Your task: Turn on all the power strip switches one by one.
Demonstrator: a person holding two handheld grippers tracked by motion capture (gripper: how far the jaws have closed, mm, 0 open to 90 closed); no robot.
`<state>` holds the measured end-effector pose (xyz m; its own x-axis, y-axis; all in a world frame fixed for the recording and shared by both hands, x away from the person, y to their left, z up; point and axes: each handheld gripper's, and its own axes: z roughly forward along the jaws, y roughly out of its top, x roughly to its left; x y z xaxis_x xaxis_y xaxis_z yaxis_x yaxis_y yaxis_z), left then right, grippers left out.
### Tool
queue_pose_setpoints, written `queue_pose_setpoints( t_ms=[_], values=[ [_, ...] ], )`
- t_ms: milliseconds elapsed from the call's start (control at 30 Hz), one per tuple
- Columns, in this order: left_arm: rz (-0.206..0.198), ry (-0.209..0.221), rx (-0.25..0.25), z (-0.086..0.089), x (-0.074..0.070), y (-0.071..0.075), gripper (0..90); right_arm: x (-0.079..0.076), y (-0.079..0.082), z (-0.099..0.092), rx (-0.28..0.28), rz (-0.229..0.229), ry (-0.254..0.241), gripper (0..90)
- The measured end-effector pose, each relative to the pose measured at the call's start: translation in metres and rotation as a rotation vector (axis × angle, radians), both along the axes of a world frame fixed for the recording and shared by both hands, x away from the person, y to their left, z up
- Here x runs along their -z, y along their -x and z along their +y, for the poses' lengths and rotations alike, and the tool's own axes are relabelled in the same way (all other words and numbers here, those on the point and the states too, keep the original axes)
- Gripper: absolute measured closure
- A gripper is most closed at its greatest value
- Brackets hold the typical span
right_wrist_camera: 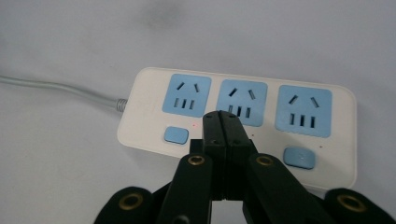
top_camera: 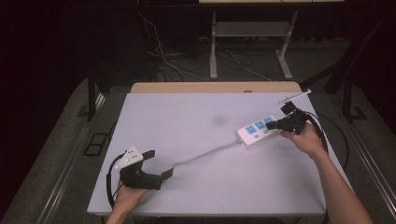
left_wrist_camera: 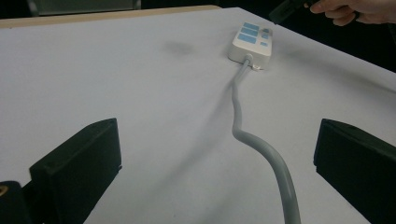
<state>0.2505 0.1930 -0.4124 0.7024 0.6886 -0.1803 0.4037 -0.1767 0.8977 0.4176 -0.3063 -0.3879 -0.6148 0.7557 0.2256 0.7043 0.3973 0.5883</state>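
Dim surroundings, soft shadows, slight blur

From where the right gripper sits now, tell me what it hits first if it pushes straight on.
Most likely the power strip: the right gripper, jaws shut, points at its middle socket, near where a middle switch would be. How far above the strip it sits is unclear.

The tabletop (top_camera: 187, 140) is white and matte, with a faint grey smudge (top_camera: 218, 120) near its middle, also seen in the left gripper view (left_wrist_camera: 177, 46). A light wooden edge strip (top_camera: 215, 87) runs along its far side. Beyond it stands a grey metal frame (top_camera: 250, 42) with two legs on a grey carpeted floor (top_camera: 70, 121). Loose white cables (top_camera: 163, 56) lie on that floor by the frame. The surroundings are dark.
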Motion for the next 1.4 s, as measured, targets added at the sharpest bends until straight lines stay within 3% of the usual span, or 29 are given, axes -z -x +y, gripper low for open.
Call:
queue_pose_setpoints(
  t_ms=[500,1400],
  values=[
    [-0.002,-0.003,-0.003,0.000,0.000,0.000,0.0,0.018,-0.013,-0.002,0.008,0.040,0.022,90.0],
    [0.000,-0.012,0.000,-0.001,0.000,0.000,0.0,0.024,-0.014,0.001,-0.001,0.045,0.020,90.0]
  ],
)
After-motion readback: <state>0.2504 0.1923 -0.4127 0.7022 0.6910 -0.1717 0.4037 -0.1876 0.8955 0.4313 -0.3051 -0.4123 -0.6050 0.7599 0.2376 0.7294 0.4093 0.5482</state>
